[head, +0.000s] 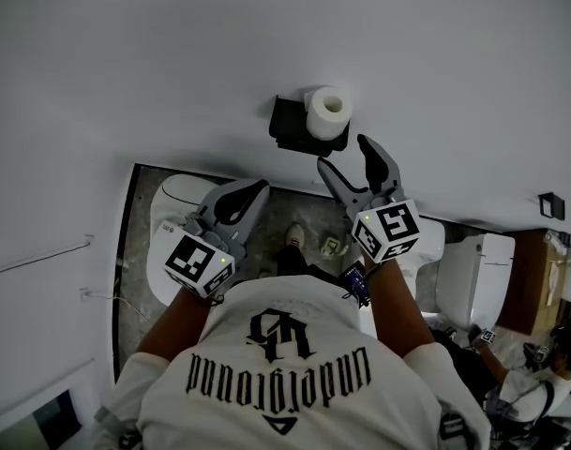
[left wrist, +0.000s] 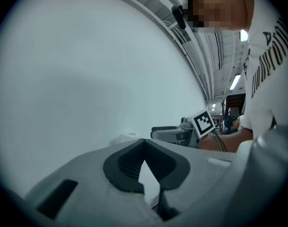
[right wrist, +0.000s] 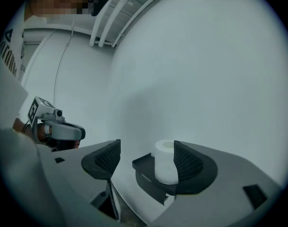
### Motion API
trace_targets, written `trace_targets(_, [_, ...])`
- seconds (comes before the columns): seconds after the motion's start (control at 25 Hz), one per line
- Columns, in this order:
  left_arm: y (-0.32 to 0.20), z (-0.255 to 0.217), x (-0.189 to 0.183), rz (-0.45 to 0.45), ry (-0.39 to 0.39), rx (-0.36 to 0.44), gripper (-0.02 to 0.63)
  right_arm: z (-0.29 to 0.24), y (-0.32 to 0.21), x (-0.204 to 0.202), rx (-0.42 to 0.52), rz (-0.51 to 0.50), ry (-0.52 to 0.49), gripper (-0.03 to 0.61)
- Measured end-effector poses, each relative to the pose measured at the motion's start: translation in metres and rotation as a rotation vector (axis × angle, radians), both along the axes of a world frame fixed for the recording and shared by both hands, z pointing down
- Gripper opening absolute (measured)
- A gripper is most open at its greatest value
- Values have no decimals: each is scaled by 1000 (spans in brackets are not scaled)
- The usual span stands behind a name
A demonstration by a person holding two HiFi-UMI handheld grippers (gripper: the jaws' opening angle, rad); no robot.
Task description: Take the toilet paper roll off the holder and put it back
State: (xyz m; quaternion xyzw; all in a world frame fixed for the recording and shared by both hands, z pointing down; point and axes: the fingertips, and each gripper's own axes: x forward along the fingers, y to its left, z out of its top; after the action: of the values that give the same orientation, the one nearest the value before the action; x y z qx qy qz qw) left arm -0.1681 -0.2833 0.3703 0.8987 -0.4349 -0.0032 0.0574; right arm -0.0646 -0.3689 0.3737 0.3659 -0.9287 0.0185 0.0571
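A white toilet paper roll [head: 328, 111] stands upright on a black holder [head: 293, 127] fixed to the pale wall. My right gripper [head: 345, 155] is open just short of it, with nothing between its fingers. In the right gripper view the roll [right wrist: 164, 167] sits on the holder [right wrist: 144, 168] beyond the spread jaws, partly hidden by the right fingertip [right wrist: 184, 161]; the gripper [right wrist: 147, 146] is apart from the roll. My left gripper [head: 255, 189] hangs to the left and lower, shut and empty. Its tips [left wrist: 144, 143] meet in its own view, facing bare wall.
A white toilet [head: 171, 223] stands below on the left and another [head: 477, 279] on the right, on a dark floor. A thin rail [head: 41, 256] runs along the left wall. Another person [head: 538, 382] is at the lower right.
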Motion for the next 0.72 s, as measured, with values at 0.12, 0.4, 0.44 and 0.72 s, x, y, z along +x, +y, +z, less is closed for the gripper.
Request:
trace_targets(0.12, [-15,5,-1,-2,-2,-10,12,9,-17,-2,-16,7,15,310])
trace_targets(0.4, [-41,21,-1,-2,9,-58,12,36,-53,-3,-71,14,36,316])
trace_targets(0.44, [-45,23,-2,-4,9,-65,12,39,-58,-3,-78,16,42,318])
trace_targets(0.72, [-72,40,-9,-9,28,-116,12,63,-87,-12,-118,21,106,328])
